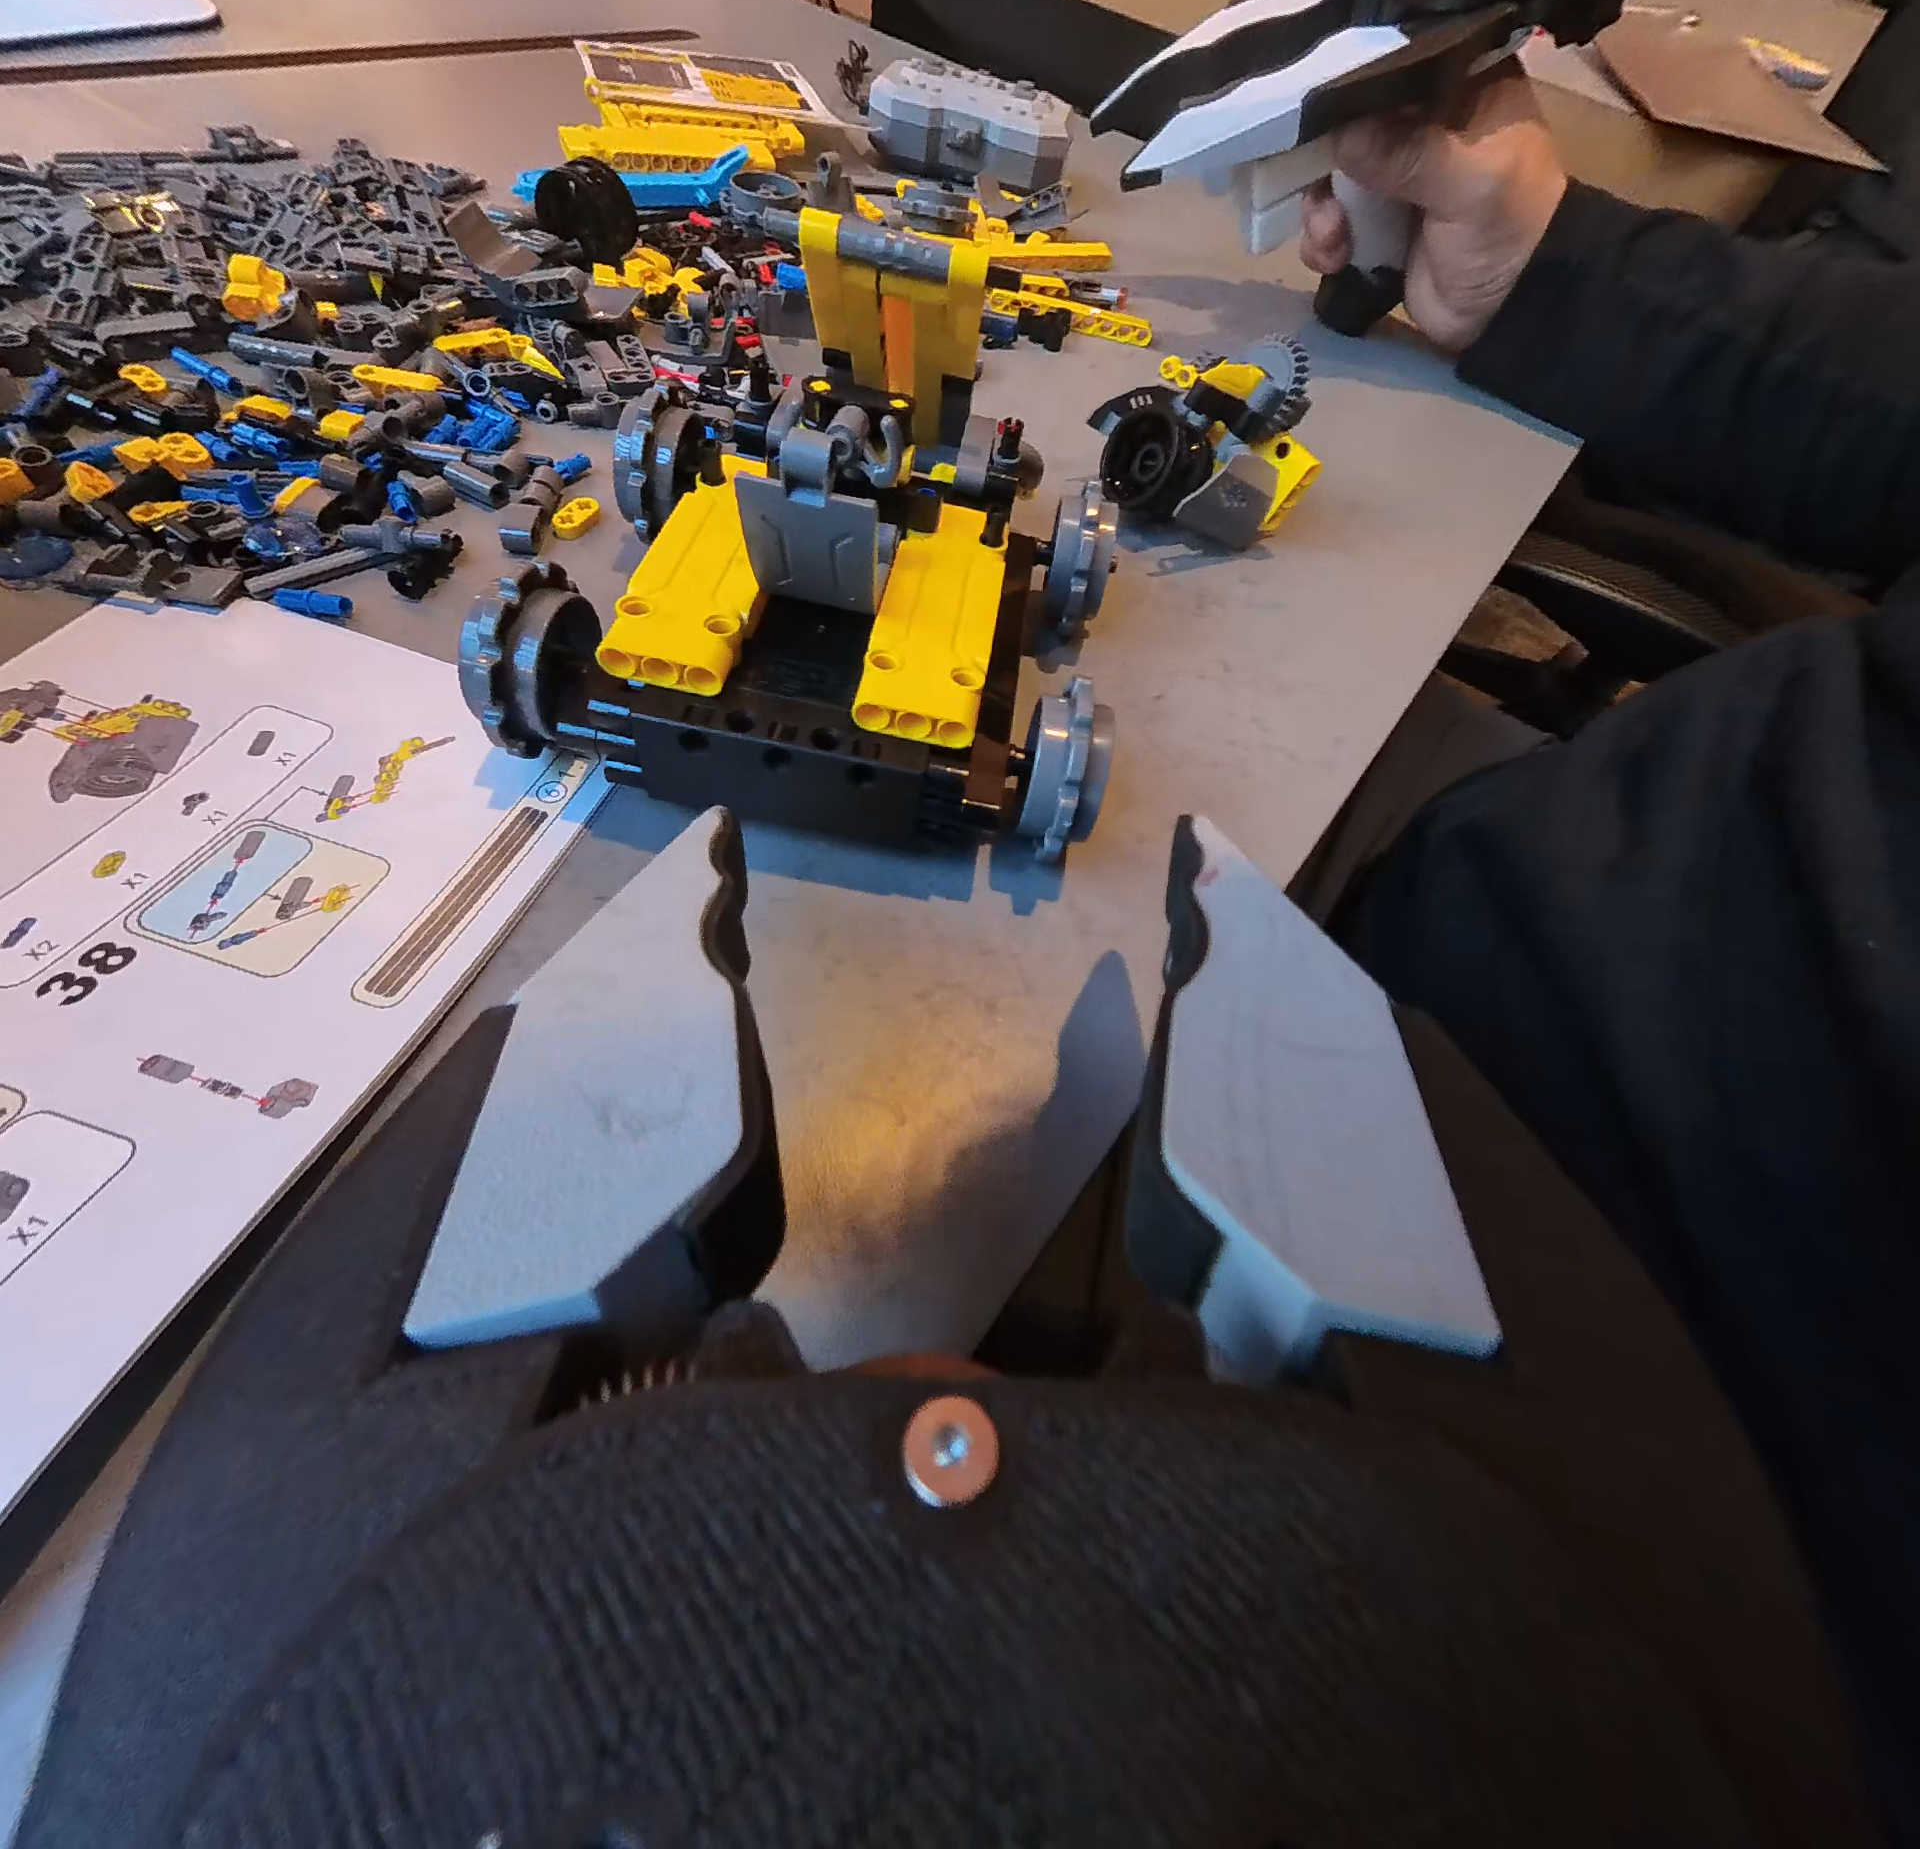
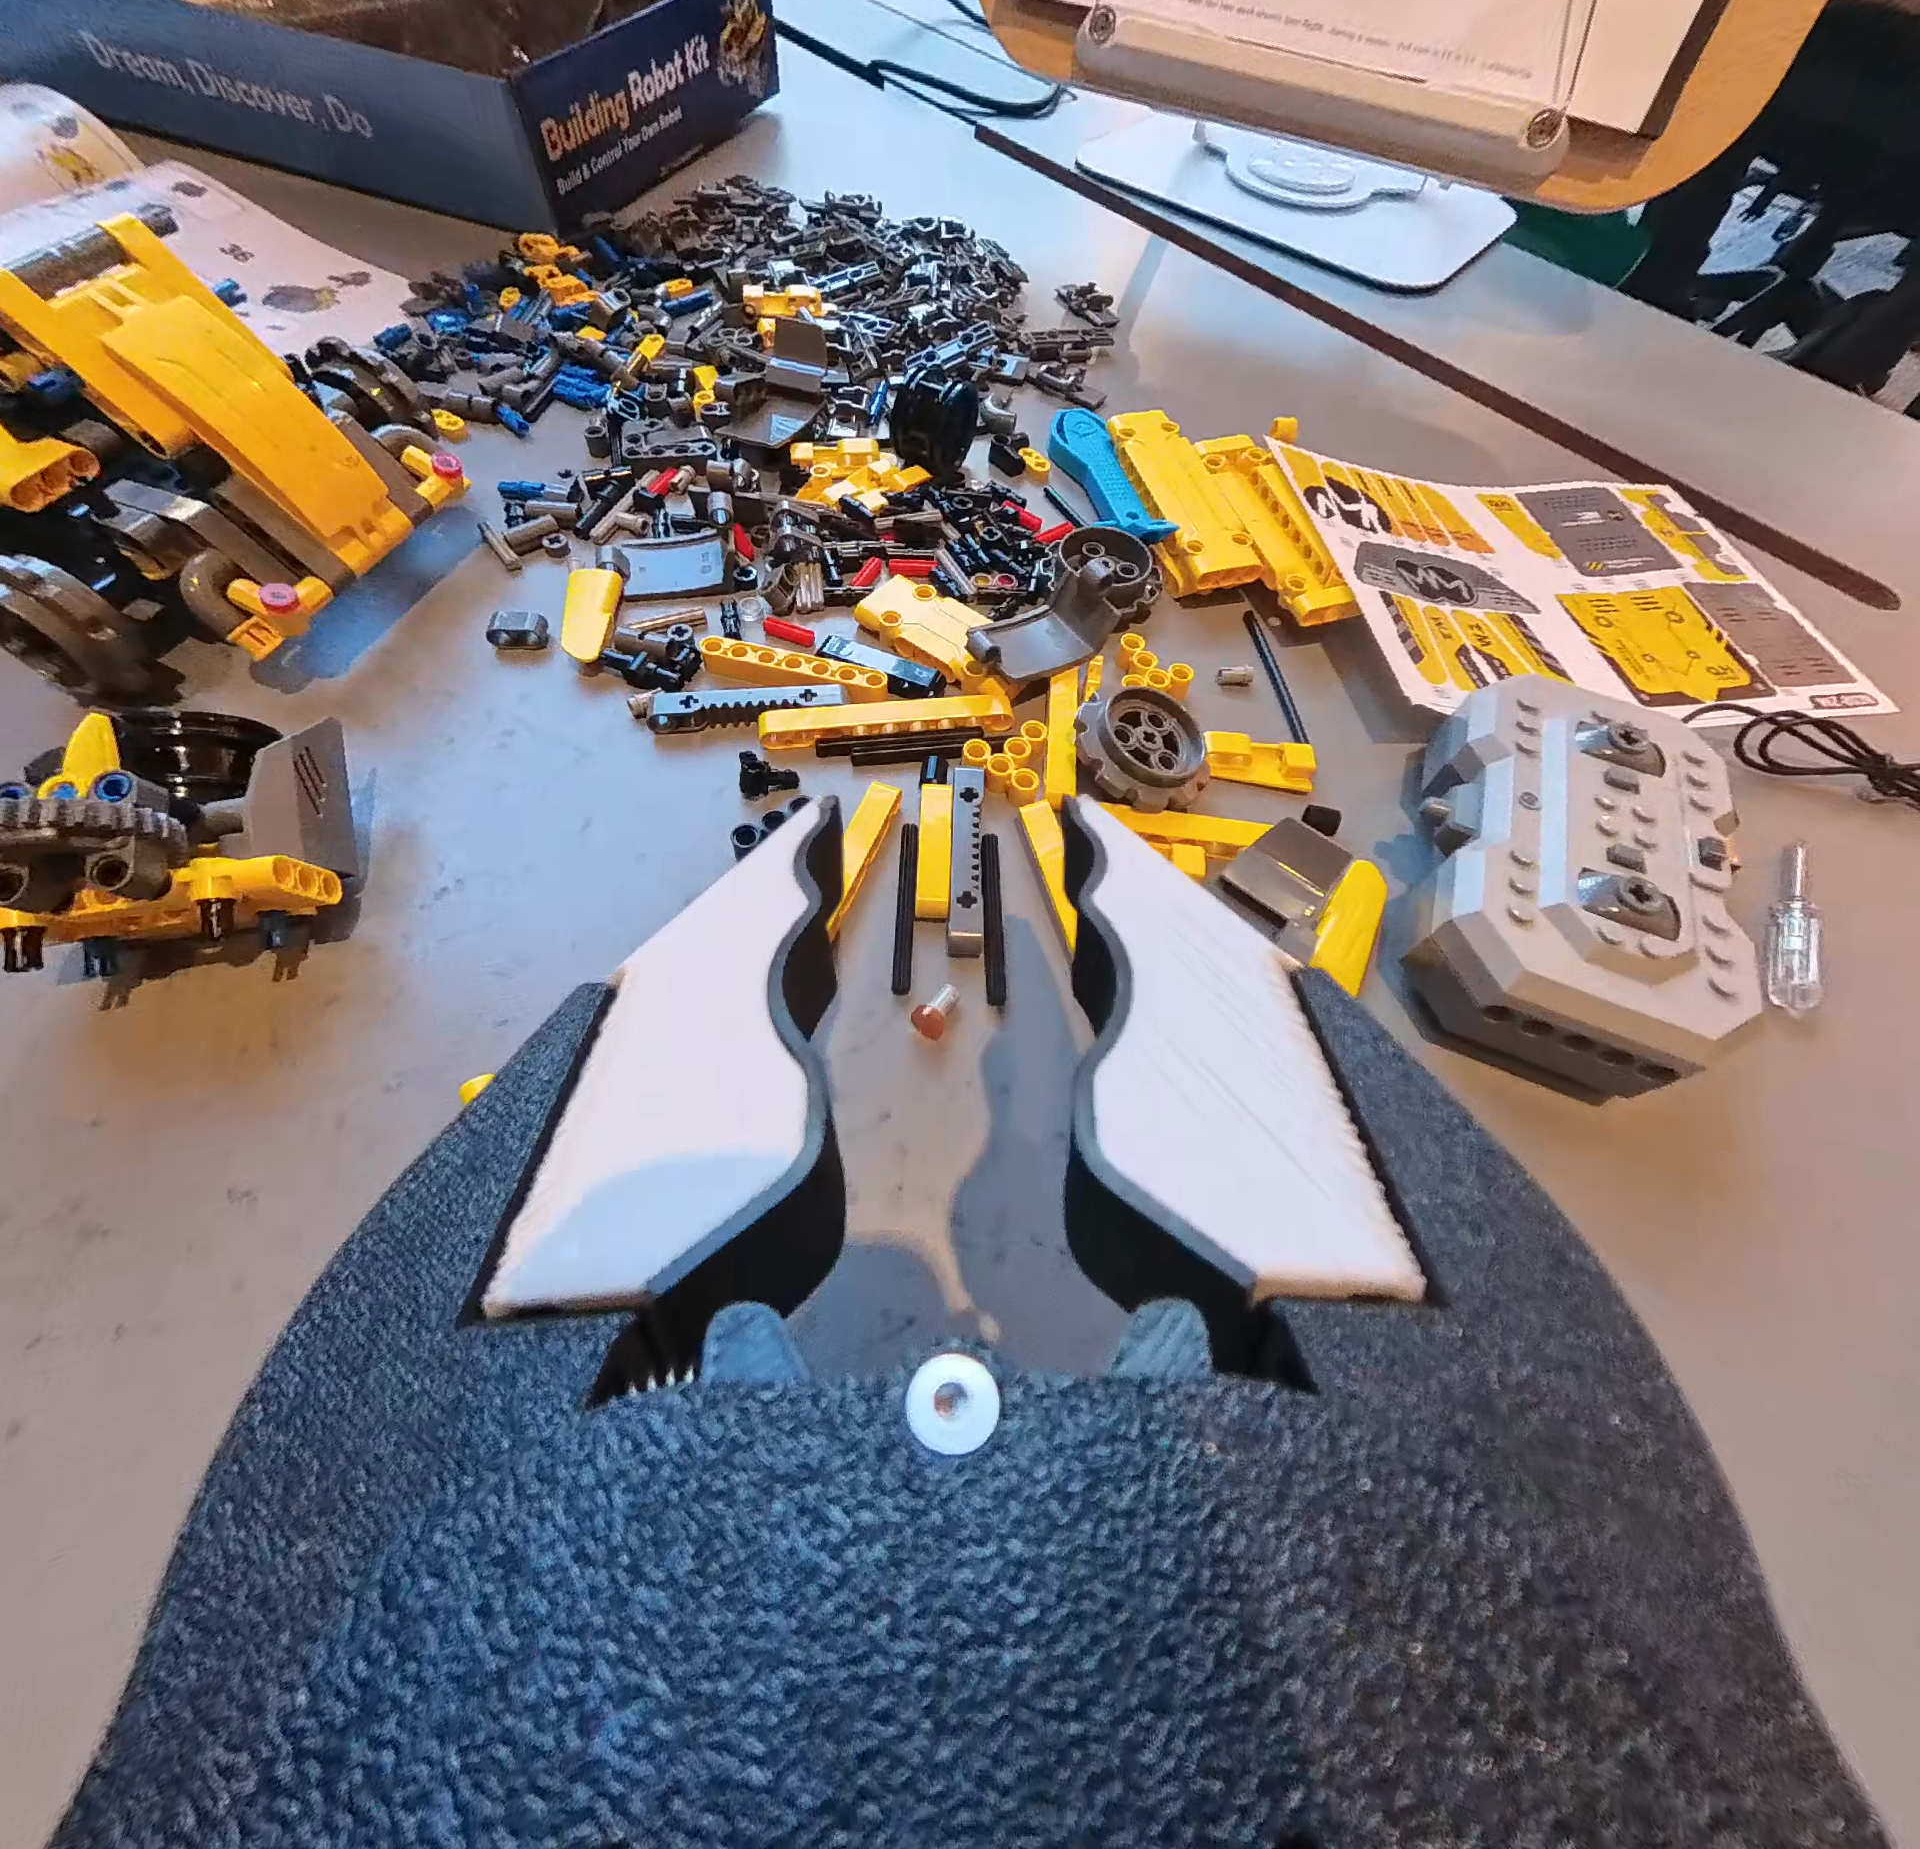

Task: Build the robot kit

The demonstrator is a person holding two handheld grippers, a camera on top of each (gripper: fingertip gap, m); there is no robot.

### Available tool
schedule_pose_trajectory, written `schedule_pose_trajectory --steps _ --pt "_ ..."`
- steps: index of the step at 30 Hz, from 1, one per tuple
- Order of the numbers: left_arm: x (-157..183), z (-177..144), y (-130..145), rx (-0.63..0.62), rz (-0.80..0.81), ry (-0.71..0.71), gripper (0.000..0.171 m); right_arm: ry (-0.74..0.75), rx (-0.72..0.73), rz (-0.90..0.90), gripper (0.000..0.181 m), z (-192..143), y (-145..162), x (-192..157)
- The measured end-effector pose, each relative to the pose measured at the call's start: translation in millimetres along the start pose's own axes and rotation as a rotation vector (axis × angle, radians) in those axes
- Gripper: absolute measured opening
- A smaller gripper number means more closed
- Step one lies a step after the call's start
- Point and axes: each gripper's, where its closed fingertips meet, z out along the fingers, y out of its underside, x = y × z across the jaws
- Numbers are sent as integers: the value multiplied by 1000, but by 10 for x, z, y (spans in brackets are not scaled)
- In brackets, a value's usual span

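Observation:
My left gripper (image 1: 961, 838) is open and empty, low over the grey table just in front of a half-built yellow and black brick vehicle (image 1: 821, 636) with grey toothed wheels. My right gripper (image 2: 951, 823) is open and empty above loose yellow beams, black axles and a grey toothed rack (image 2: 966, 864). It also shows in the left wrist view (image 1: 1247, 106), held up in a hand at the far right. The vehicle shows at the left in the right wrist view (image 2: 177, 469). A smaller yellow and grey sub-assembly (image 2: 156, 854) with a black wheel lies near it (image 1: 1205, 449).
A large pile of loose bricks (image 2: 748, 428) covers the table's middle. An open instruction booklet (image 1: 208, 916) lies left. A grey battery box (image 2: 1579, 885), a clear-handled small tool (image 2: 1792, 937), a sticker sheet (image 2: 1558, 594), a dark kit box (image 2: 416, 116) and a monitor stand (image 2: 1299, 189) sit around. My right fingertips sit around 35 centimeters from my left ones.

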Motion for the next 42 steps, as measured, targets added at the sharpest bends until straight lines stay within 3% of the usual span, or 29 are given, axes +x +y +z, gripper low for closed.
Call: schedule_pose_trajectory --steps 10,15,18,20,25,30,32,42 --pt "7 -5 8 -2 10 2 78 23 -8 -7 51 35 -7 23" --pt "0 -6 3 4 3 4 75 26 0 -57 47 187 -262 -50" --pt "-4 -2 7 2 5 0 74 44 -33 -134 58 334 -442 -127" --pt "-5 1 12 0 10 -4 73 15 -81 -182 56 433 -507 -213" --pt "0 2 20 -2 19 -4 72 42 -229 -159 57 470 -472 -43" --pt "5 -4 14 4 10 8 69 260 -267 -156 42 193 -342 467" --pt "5 -2 14 4 8 10 69 281 -272 -102 42 118 -275 557" --pt "-2 5 20 0 5 6 67 241 -236 -42 46 158 -205 491"
